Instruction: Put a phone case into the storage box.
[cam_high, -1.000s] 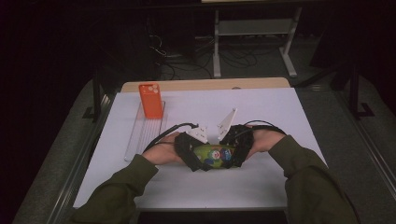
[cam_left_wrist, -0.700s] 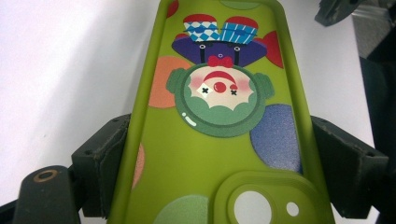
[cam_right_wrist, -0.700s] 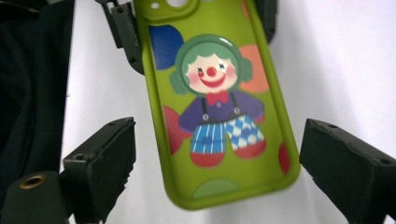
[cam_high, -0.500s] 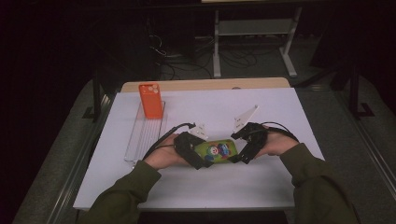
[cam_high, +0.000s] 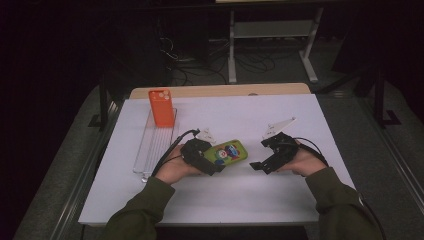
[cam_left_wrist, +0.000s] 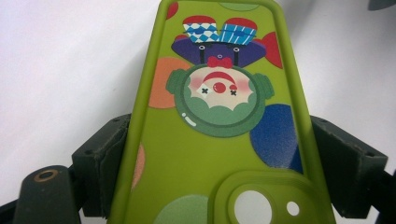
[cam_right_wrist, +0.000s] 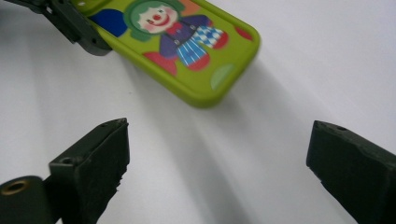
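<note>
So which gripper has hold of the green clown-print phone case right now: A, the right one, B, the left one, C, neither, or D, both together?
B: the left gripper has its fingers pressed on both long edges of the green clown-print phone case, while the right gripper sits open and apart from it above the white table.

A white surface (cam_high: 280, 120) is lying lit in an otherwise dark room, with a strip of bare wood (cam_high: 220, 90) showing along its far edge. Grey floor (cam_high: 395, 165) is running along both sides. Behind, a pale metal stand (cam_high: 272, 30) is standing among what seem to be tangled cables (cam_high: 200, 60), hard to make out in the gloom.
</note>
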